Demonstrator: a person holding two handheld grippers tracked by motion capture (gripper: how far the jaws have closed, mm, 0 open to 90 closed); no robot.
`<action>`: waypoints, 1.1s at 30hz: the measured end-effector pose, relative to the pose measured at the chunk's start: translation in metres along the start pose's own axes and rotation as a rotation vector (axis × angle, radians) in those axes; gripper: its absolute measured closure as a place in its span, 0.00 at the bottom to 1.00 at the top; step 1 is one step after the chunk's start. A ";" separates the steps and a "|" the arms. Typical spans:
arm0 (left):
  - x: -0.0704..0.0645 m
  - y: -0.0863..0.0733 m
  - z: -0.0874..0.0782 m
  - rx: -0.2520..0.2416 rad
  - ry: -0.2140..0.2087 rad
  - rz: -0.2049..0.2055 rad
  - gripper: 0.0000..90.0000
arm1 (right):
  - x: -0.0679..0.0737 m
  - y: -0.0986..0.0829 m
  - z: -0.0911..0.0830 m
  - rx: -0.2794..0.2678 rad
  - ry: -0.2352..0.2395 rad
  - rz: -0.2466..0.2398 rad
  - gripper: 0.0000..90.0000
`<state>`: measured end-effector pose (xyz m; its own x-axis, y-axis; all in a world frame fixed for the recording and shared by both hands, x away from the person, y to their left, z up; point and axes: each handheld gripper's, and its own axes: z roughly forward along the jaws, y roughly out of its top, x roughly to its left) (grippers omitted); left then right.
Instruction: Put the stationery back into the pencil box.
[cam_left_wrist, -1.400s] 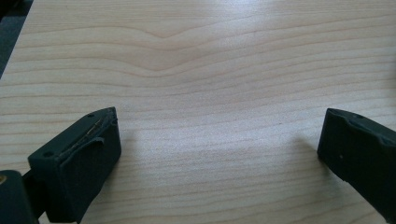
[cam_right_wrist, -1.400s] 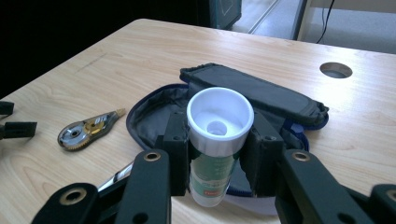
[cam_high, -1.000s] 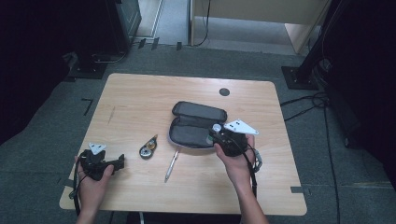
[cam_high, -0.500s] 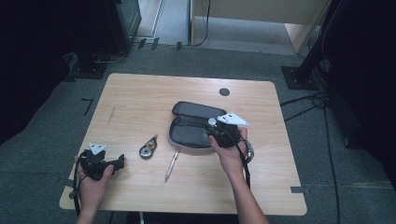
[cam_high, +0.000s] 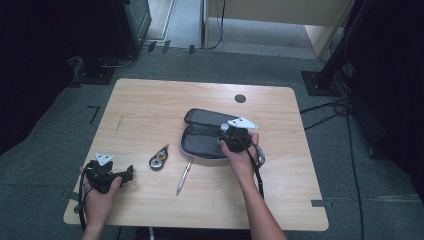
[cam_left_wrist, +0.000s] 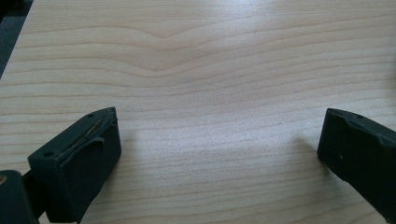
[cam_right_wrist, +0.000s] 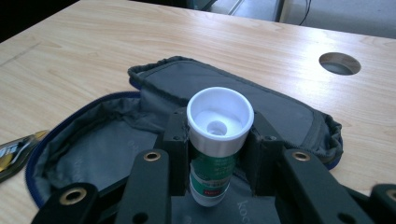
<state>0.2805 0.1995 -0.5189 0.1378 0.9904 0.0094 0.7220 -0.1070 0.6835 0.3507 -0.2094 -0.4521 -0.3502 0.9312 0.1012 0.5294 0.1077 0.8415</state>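
The right gripper (cam_high: 231, 136) is clamping a white-capped glue stick (cam_right_wrist: 218, 140) between its jaws, cap forward, and is holding it just above the open grey pencil case (cam_right_wrist: 116, 140) near the worktop's middle, probably so the stick can go into the lower half. The left gripper (cam_high: 112, 176) is resting wide and empty by the worktop's near left corner, keeping clear. A pen (cam_high: 183, 177) and a tape dispenser (cam_high: 159, 160) are lying nearby, likely waiting their turn.

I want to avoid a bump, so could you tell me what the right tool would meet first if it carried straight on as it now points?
Probably the open dark grey fabric pencil case lying just beyond the right tool; depth is unclear.
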 end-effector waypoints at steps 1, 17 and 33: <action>0.000 0.000 0.000 -0.001 0.000 0.000 0.00 | 0.000 0.000 0.001 -0.003 -0.004 0.000 0.73; 0.000 0.000 0.000 -0.002 -0.001 -0.002 0.00 | 0.008 -0.018 0.012 -0.017 0.022 -0.031 0.73; 0.000 0.000 0.000 -0.002 0.000 -0.002 0.00 | 0.001 -0.037 -0.017 0.053 0.090 -0.035 0.73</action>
<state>0.2805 0.1994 -0.5190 0.1367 0.9906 0.0083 0.7212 -0.1052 0.6847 0.3176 -0.2181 -0.4746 -0.4355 0.8920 0.1214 0.5550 0.1598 0.8163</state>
